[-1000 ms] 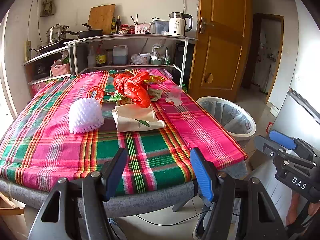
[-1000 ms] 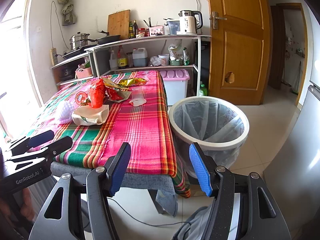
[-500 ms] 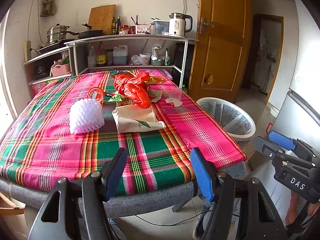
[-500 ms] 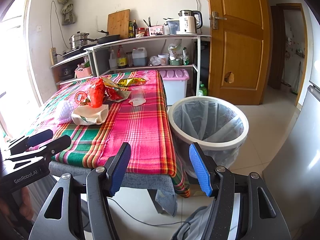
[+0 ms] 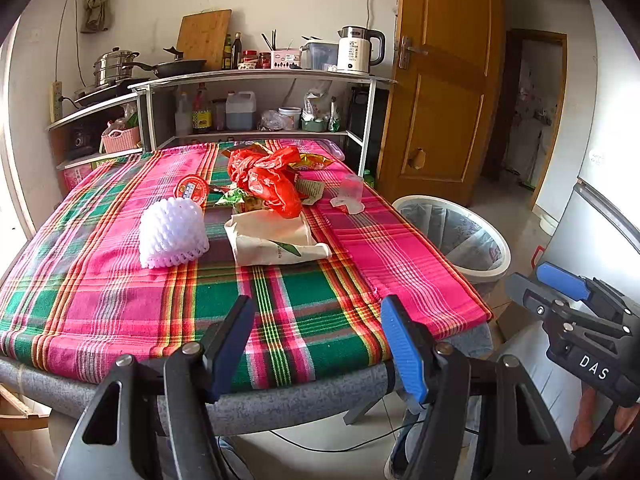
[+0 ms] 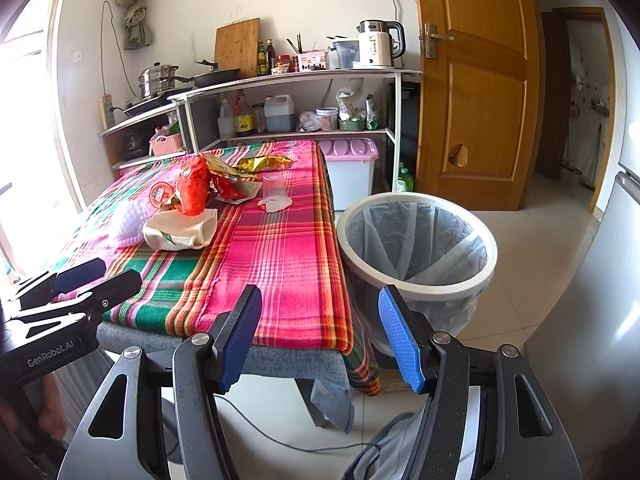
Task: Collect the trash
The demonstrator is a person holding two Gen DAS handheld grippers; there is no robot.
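Observation:
Trash lies in the middle of the plaid-covered table [image 5: 120, 304]: a white foam fruit net [image 5: 173, 233], a cream paper bag [image 5: 276, 240], a crumpled red plastic bag [image 5: 267, 178], a round red lid [image 5: 191, 189], snack wrappers [image 6: 264, 164] and a clear plastic cup [image 5: 352, 190]. A white bin with a clear liner [image 6: 416, 240] stands on the floor right of the table. My left gripper [image 5: 318, 344] hangs open over the table's near edge, well short of the trash. My right gripper [image 6: 320, 336] is open near the table's front right corner, beside the bin.
A metal shelf unit [image 5: 260, 80] behind the table carries pots, bottles, a cutting board and a kettle [image 5: 358, 50]. A pink-lidded storage box [image 6: 352, 168] sits under it. A wooden door [image 6: 476, 80] stands at the right, a fridge [image 6: 600, 300] at the far right.
Both grippers have drifted very slightly; the scene is otherwise the same. Nothing was taken hold of or let go.

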